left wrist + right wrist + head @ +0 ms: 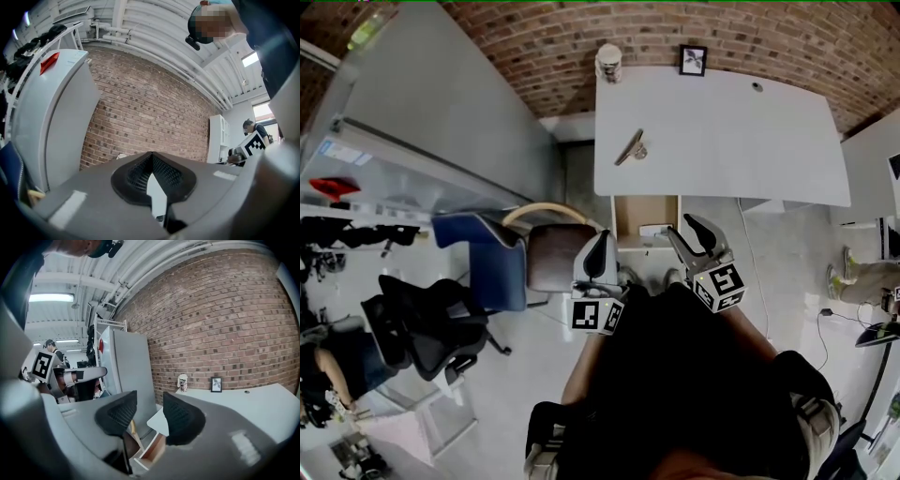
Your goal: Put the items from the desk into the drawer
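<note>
The white desk carries a paper cup, a small framed picture and a slim metal item near its left front. Below its front edge a wooden drawer stands pulled out, with something pale lying inside. My left gripper hovers left of the drawer, its pads met at the tips, with nothing between them. My right gripper hangs over the drawer's right side. In the right gripper view the right gripper is open and empty, with the drawer, cup and picture beyond.
A brown stool and a blue chair stand just left of the drawer, a black office chair further left. A tall grey cabinet flanks the desk. A brick wall runs behind. A person's legs show at the right.
</note>
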`<state>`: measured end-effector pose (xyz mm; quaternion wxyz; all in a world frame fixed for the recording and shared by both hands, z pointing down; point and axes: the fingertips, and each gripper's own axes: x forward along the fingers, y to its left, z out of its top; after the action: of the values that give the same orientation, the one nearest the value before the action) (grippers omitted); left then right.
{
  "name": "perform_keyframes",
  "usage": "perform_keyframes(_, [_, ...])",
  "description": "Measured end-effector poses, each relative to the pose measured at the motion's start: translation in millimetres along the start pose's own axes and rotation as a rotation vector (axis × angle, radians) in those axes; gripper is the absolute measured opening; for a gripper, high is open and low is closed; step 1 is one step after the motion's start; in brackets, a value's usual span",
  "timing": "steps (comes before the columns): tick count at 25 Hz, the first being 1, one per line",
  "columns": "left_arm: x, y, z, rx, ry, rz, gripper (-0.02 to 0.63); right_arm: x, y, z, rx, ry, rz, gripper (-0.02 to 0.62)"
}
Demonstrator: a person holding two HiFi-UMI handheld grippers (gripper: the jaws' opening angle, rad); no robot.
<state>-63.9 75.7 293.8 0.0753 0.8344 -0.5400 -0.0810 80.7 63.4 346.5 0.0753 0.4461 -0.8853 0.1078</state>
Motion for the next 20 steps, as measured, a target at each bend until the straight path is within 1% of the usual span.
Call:
perform_keyframes(6, [-0.7, -17.2, -1.2, 0.005, -0.009, 0.028, 0.014, -11.8, -9.9, -9.5, 0.007, 0.027, 0.031, 0.179])
perform_keyframes(11, [-2.2, -35.8, -5.2, 0.006, 0.001, 0.062, 0.014, -18.1, -23.6, -20.3, 0.002, 0.061, 0.067, 0.179])
perform_keyframes(17, [-7.4, -55.3, -9.9, 0.011, -0.001, 0.111, 0.014, -19.3, -40.2, -25.2, 0.001, 0.067, 0.102, 0.179])
perform_keyframes(20, [-6.6, -60.3, -15.6, 0.004, 0.009, 0.123, 0.014, -14.1, -49.4, -28.2, -0.005, 0.080, 0.111, 0.179])
